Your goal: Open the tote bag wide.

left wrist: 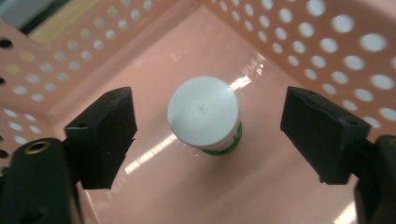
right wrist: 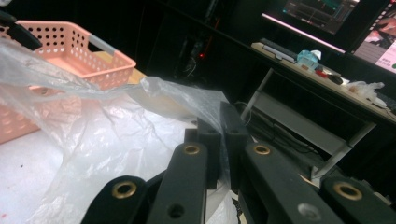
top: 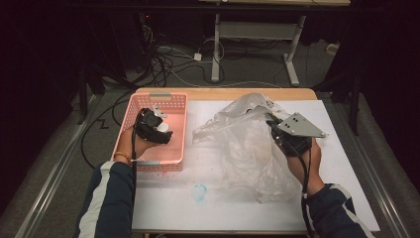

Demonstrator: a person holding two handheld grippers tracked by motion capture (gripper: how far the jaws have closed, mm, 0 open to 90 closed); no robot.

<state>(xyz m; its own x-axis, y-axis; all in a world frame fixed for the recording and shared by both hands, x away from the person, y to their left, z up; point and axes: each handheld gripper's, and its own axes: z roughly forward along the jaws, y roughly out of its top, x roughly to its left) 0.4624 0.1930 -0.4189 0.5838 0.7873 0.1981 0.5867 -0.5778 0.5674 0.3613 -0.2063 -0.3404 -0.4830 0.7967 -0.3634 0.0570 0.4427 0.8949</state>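
Packing is barely begun: the left gripper (left wrist: 205, 135) hangs open over a white-capped bottle (left wrist: 204, 115) standing, ungrasped, in the pink basket (top: 148, 162). The right gripper (right wrist: 223, 140) pinches the clear plastic bag's (top: 247, 144) edge, holding it up for loading.

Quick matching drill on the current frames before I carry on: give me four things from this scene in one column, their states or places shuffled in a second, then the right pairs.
Things:
1. left gripper
2. right gripper
3. white-capped bottle
4. plastic bag

States or places:
A. stands on the floor of the pink basket
B. clear, crumpled, lies on the white table
C. jaws shut, pinching the bag's edge
D. jaws open either side of the bottle, not touching it

Pairs: 1-D, 2-C, 3-A, 4-B
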